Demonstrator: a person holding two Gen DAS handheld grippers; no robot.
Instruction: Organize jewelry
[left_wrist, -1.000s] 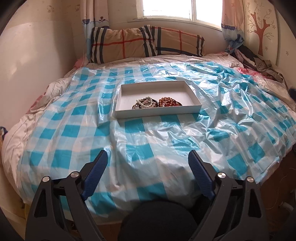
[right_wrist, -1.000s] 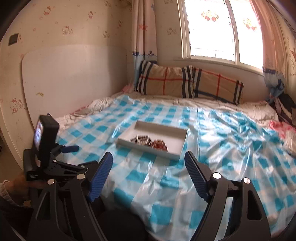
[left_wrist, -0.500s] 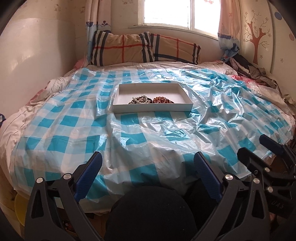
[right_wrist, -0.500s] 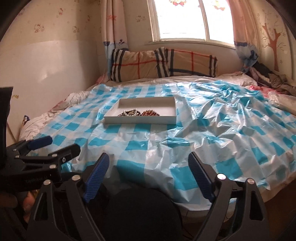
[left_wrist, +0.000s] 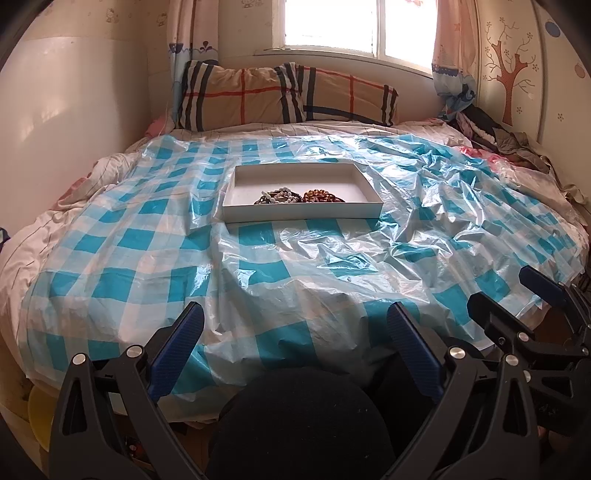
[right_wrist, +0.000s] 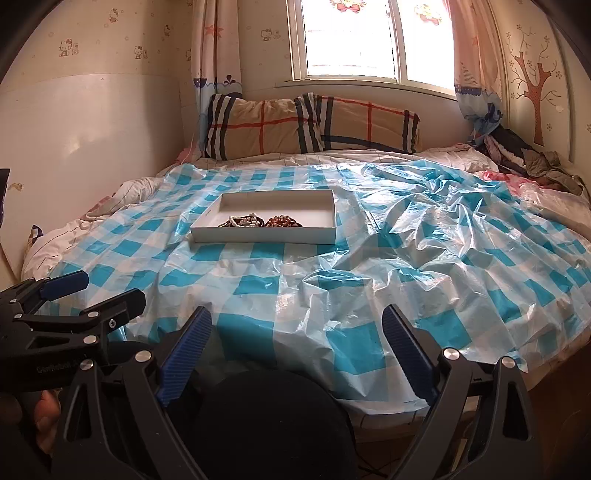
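White tray (left_wrist: 301, 212) nearer than before; both grippers' fingers spread, right just widened, nothing between.

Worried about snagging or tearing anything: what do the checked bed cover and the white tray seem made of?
The checked cover looks like thin glossy plastic film: translucent, crinkled, with sharp highlights. The tray looks like matte white cardboard, probably a box lid: thin straight walls, crisp corners, no shine.

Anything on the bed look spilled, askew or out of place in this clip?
Nothing spilled. The bracelets sit bunched against the near wall of the white tray, rest of it bare. The checked plastic sheet is badly crumpled on the right, and clothes are heaped in the far right corner.
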